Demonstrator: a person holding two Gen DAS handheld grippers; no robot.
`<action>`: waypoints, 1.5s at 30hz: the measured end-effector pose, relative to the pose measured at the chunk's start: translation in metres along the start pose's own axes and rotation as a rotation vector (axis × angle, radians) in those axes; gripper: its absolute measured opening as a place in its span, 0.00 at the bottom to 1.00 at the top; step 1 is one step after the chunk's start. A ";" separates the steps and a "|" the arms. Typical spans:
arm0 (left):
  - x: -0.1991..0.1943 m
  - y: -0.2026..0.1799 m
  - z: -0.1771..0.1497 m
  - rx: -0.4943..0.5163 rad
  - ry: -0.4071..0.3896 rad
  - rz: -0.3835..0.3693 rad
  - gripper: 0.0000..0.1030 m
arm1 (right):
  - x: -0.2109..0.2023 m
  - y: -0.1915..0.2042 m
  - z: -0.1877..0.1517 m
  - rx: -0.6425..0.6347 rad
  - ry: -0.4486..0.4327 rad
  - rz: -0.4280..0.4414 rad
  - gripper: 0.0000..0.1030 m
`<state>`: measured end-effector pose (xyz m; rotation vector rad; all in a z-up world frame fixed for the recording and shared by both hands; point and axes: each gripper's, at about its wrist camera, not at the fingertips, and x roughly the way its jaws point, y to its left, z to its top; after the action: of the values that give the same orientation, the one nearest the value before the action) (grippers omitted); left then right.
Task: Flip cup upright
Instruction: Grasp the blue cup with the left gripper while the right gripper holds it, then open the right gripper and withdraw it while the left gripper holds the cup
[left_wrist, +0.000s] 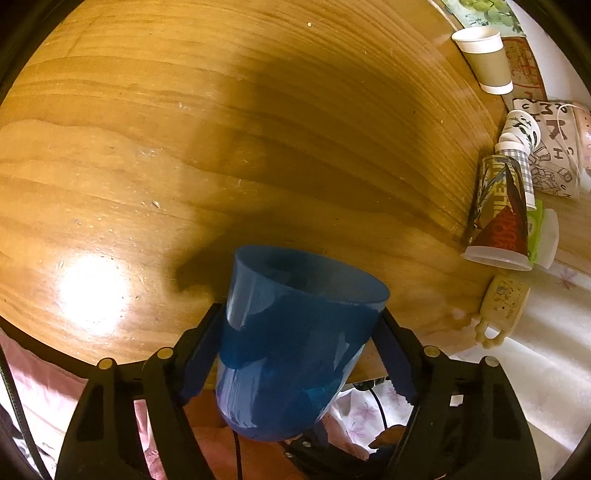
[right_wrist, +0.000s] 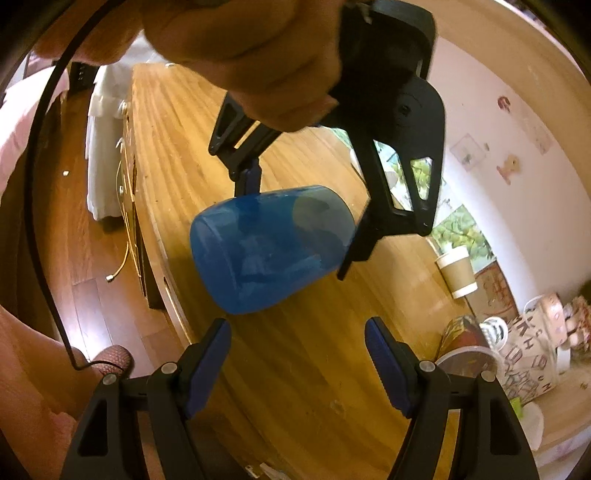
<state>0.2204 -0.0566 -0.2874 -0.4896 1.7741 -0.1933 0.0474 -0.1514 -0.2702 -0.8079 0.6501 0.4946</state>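
Observation:
A translucent blue cup (left_wrist: 291, 347) is gripped by my left gripper (left_wrist: 303, 325), whose two blue fingers press its sides. The cup's open rim points away from the camera toward the wooden table (left_wrist: 221, 147), and its rounded bottom is nearest the lens. In the right wrist view the same blue cup (right_wrist: 269, 247) hangs in the air above the table, lying on its side, held by the left gripper (right_wrist: 303, 206) from above. My right gripper (right_wrist: 297, 332) is open and empty just below the cup, not touching it.
Along the table's far edge stand a paper coffee cup (left_wrist: 484, 59), a printed plastic cup upside down (left_wrist: 498, 218), a stack of small cups (left_wrist: 517, 140), a yellow bear mug (left_wrist: 502, 299) and a patterned bag (left_wrist: 554, 155). Wooden floor (right_wrist: 99, 280) lies left of the table.

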 end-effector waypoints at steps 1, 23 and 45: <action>0.000 0.000 0.000 -0.002 0.002 -0.004 0.78 | 0.000 -0.002 0.000 0.010 0.003 0.005 0.73; -0.039 -0.021 0.013 0.134 -0.178 0.023 0.76 | 0.023 -0.043 -0.007 0.158 0.096 0.044 0.73; -0.070 -0.047 0.005 0.344 -0.602 0.058 0.70 | 0.038 -0.098 -0.015 0.428 0.182 0.084 0.73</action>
<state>0.2487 -0.0688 -0.2084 -0.2123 1.1341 -0.2715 0.1304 -0.2163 -0.2557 -0.4231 0.9239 0.3414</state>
